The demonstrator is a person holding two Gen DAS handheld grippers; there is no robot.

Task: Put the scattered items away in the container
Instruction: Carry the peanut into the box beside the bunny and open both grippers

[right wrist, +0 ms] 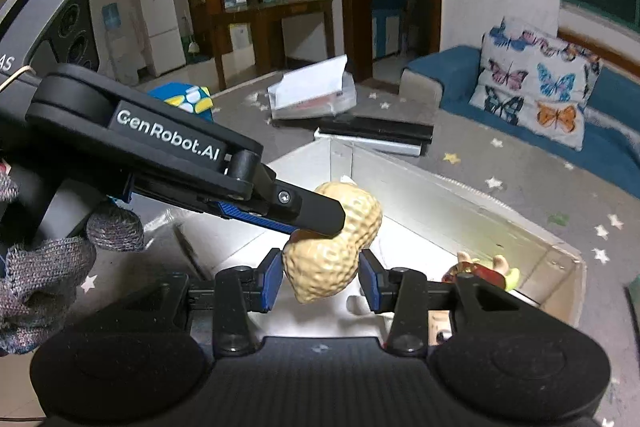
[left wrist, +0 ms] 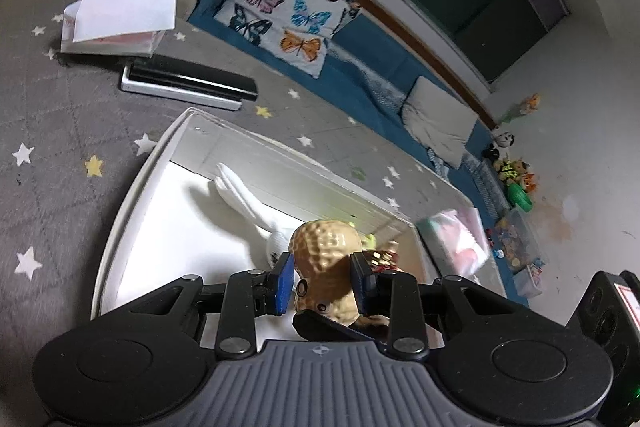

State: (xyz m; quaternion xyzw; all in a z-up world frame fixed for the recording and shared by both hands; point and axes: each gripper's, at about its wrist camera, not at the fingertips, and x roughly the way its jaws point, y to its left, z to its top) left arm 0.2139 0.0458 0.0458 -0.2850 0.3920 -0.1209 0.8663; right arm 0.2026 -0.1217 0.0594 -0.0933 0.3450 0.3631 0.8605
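While both grippers pinch it, tan dimpled peanut toy (right wrist: 332,251), above white container (left wrist: 132,211).

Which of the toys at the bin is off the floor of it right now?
The peanut toy, clamped between both grippers above the white bin. The white glove and red figurine lie inside it.

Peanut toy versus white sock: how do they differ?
The peanut toy is tan and bumpy; the white sock is plain and limp. The peanut toy is gripped by the left gripper and right gripper; the white sock lies loose on the container floor.
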